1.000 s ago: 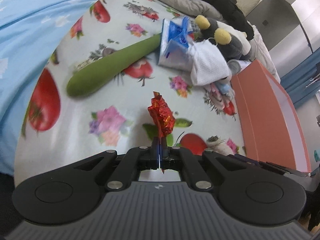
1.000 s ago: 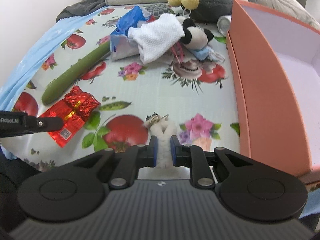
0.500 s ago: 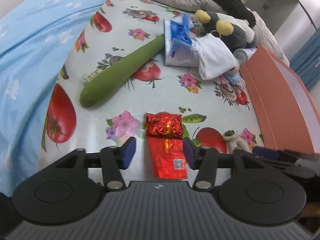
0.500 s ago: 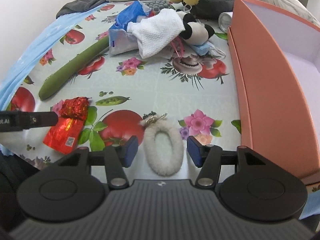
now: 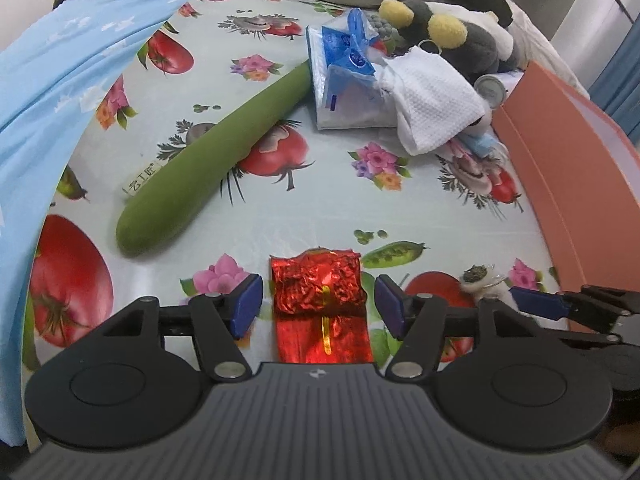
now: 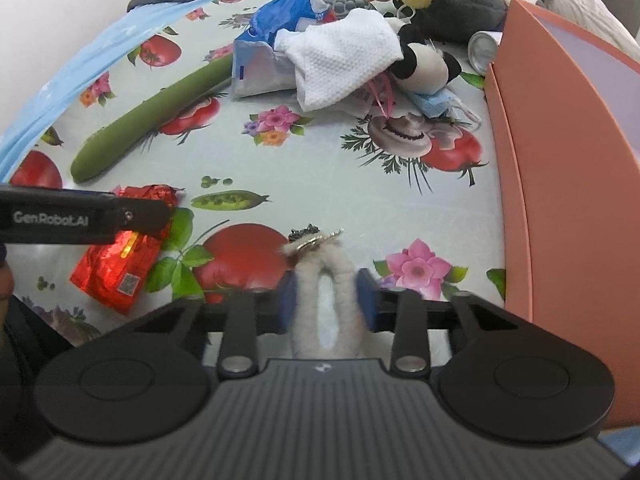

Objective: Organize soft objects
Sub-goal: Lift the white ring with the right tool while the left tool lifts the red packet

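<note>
My left gripper (image 5: pixel 319 305) had just opened wide, straddling the crinkled red foil packet (image 5: pixel 320 306) lying flat on the fruit-print bed cover (image 5: pixel 320 184). My right gripper (image 6: pixel 326 305) had just been closing, its fingers (image 6: pixel 366 300) apparently squeezing the fluffy white loop scrunchie (image 6: pixel 326 296), probably bound for the orange box (image 6: pixel 560 160).

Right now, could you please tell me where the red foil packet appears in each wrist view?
Left wrist view: the red foil packet lies bottom centre, between the open fingers.
Right wrist view: the packet lies lower left, partly behind the left gripper.
Shared landmark: the long green cushion, beyond it.
</note>
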The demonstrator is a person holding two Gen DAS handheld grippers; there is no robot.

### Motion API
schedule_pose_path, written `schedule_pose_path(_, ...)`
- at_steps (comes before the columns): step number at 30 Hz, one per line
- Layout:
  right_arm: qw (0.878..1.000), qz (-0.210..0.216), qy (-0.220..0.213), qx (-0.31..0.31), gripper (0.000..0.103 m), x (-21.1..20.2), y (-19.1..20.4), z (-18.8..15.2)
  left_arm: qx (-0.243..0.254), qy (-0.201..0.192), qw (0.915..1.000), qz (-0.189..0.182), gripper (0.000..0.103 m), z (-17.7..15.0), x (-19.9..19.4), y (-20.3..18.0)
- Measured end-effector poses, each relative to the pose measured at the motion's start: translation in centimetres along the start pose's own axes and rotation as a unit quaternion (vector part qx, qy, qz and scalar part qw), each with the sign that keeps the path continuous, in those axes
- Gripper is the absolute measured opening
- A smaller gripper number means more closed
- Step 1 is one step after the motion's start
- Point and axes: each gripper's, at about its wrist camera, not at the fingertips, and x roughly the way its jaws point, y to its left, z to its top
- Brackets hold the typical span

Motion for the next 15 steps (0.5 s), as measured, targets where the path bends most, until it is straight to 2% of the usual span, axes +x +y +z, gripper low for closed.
schedule_pose_path(8,1.000,-0.008,-0.007,0.007,0.018,-0.1,-0.2,0.1,0.007,-0.005,1.0000,0.003,0.066,0.4,0.8,-0.2)
schedule_pose_path(10,1.000,-0.011,-0.009,0.011,0.018,-0.2,-0.2,0.0,0.010,-0.006,0.9999,-0.001,0.058,0.3,0.8,-0.4)
schedule_pose_path(15,1.000,-0.017,-0.015,0.020,0.017,-0.8,-0.4,-0.2,0.018,-0.014,0.9997,0.000,0.056,0.1,0.4,-0.9)
